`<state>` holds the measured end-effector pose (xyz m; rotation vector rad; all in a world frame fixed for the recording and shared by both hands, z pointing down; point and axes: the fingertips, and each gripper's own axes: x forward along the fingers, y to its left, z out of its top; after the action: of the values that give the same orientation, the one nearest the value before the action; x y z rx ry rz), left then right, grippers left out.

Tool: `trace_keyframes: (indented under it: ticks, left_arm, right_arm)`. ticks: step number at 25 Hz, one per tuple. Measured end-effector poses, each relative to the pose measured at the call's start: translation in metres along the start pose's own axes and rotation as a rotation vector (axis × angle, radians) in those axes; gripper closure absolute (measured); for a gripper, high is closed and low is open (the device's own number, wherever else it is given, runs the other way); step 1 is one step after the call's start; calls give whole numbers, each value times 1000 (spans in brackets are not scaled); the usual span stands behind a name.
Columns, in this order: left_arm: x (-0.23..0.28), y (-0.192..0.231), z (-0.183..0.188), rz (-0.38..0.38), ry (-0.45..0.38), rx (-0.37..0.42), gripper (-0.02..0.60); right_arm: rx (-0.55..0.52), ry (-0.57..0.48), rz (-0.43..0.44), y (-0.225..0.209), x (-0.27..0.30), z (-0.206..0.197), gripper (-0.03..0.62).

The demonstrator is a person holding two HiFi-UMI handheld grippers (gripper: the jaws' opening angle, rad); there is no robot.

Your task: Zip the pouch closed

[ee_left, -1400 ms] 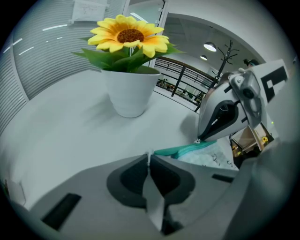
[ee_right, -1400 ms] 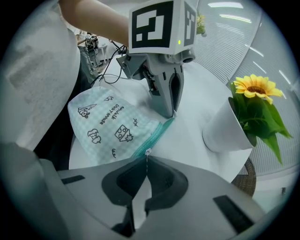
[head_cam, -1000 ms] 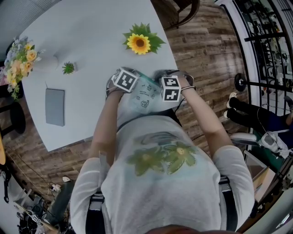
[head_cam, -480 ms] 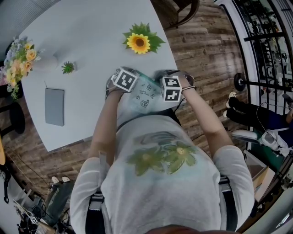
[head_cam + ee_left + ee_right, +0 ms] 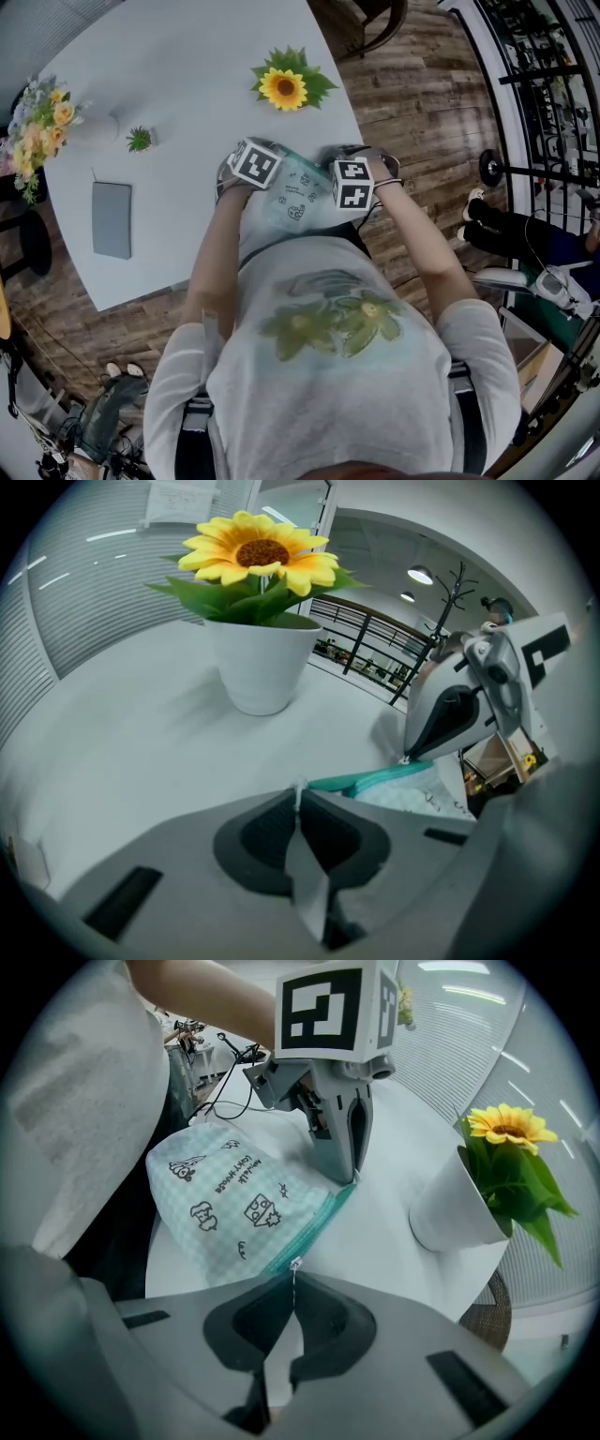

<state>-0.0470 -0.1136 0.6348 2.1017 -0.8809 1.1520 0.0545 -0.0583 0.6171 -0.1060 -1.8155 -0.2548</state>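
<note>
A pale green checked pouch (image 5: 294, 194) with small drawings lies at the near edge of the white table (image 5: 187, 56), between my two grippers. My left gripper (image 5: 299, 797) is shut on one end of the pouch's teal zip band (image 5: 373, 782); in the right gripper view the left gripper (image 5: 349, 1177) stands upright on that end. My right gripper (image 5: 293, 1277) is shut at the other end of the band, and the small metal zip pull (image 5: 295, 1263) shows at its tips. In the head view both marker cubes hide the jaws of the left gripper (image 5: 255, 165) and right gripper (image 5: 351, 182).
A sunflower in a white pot (image 5: 284, 89) stands just beyond the pouch. Farther left on the table are a small green plant (image 5: 141, 139), a bouquet (image 5: 42, 127) and a grey notebook (image 5: 112, 218). The table's edge runs close under my hands.
Both grippers and the pouch stay as they were. Only a bystander's feet on the floor at lower left have shifted.
</note>
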Motion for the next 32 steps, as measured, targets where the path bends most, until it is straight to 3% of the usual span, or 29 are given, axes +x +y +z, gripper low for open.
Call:
trace_keyframes:
  ticks: [3, 10, 15, 19, 23, 32]
  left_arm:
    - [-6, 5, 4, 37, -8, 17, 558]
    - [1, -1, -1, 0, -1, -10, 558]
    - [-4, 3, 2, 26, -4, 4, 558]
    - [0, -2, 1, 3, -6, -8, 558]
    - [-11, 9, 8, 65, -21, 21, 558]
    - [-7, 6, 4, 46, -17, 2, 558]
  right_arm:
    - [4, 0, 1, 2, -1, -2, 576]
    - [14, 1, 12, 6, -1, -4, 576]
    - [6, 9, 6, 6, -2, -6, 576]
    - [5, 18, 5, 6, -3, -8, 576]
    - [3, 31, -4, 6, -3, -12, 576]
    - [29, 44, -12, 15, -6, -24, 576]
